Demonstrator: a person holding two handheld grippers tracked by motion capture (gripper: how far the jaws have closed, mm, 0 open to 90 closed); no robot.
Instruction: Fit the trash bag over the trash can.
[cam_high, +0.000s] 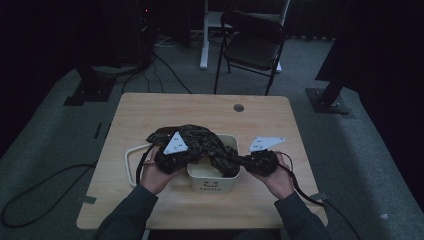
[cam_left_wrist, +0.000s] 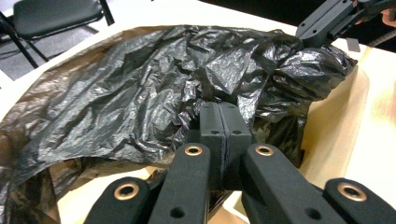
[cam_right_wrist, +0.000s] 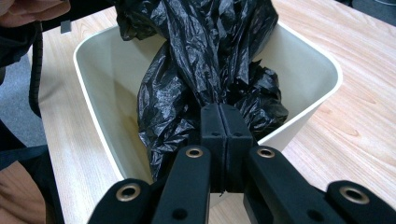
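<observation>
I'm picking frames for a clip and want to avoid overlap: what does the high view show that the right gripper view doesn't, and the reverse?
High view: the whole wooden table, a folding chair behind it, and "Hello" printed on the bin. Right gripper view: the right gripper shut on the black plastic bag, and the bin's bare inner wall. Both show bag, bin and tabletop.

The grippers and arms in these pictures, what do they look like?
Each hand carries matte black tongs: the left tongs and right tongs have two flat blocky jaws on arms with brass-ringed holes. A pale grey three-cornered plate with small dark marks tops each. A black cable trails off. The sleeves are dark grey-green.
</observation>
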